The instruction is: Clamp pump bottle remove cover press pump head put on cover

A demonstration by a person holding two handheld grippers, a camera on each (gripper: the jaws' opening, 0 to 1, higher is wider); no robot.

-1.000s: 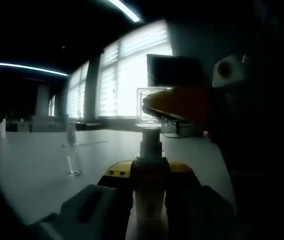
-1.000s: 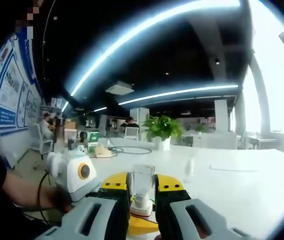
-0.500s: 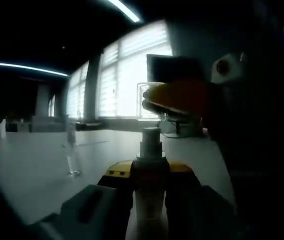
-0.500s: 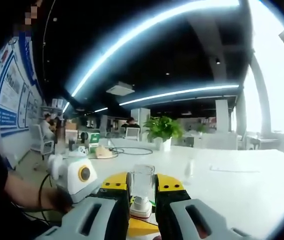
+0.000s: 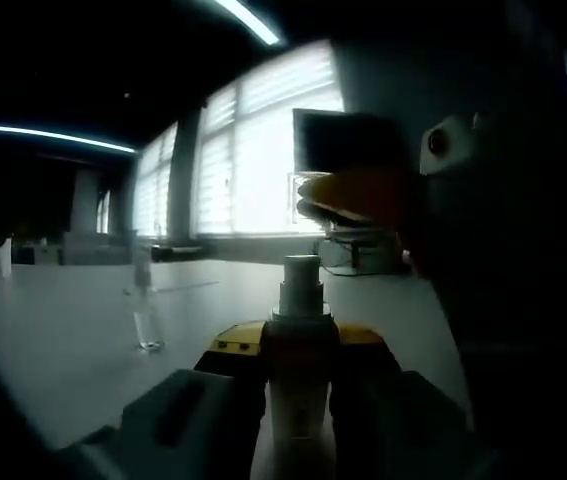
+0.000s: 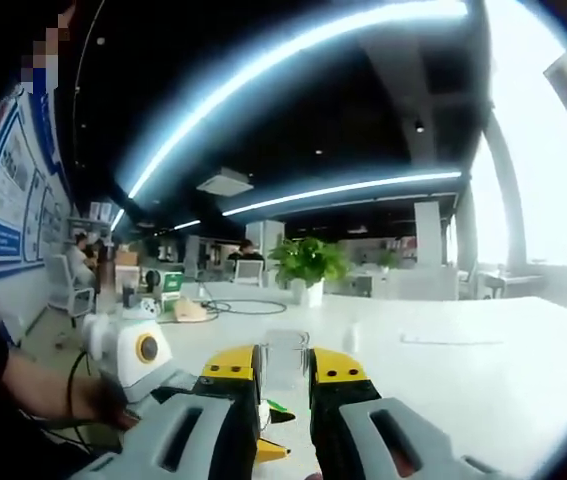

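**A:** so which step was that? The left gripper [image 5: 301,400] was pinching the pump bottle [image 5: 300,385] upright between its jaws, and the pump head [image 5: 301,272] stood bare right above the tips.

**B:** looked like cover removal, basically done. The right gripper [image 6: 284,385] had its jaws pressed onto the clear cover [image 6: 285,358], held up and off to the right of the left claw's tips, apart from the pump head.

**A:** and next?

**B:** my guess: press the pump head. That'd need the cover parked, or pushing down with the closed tips, dead centre over the head so the bottle doesn't tip in the clamp.
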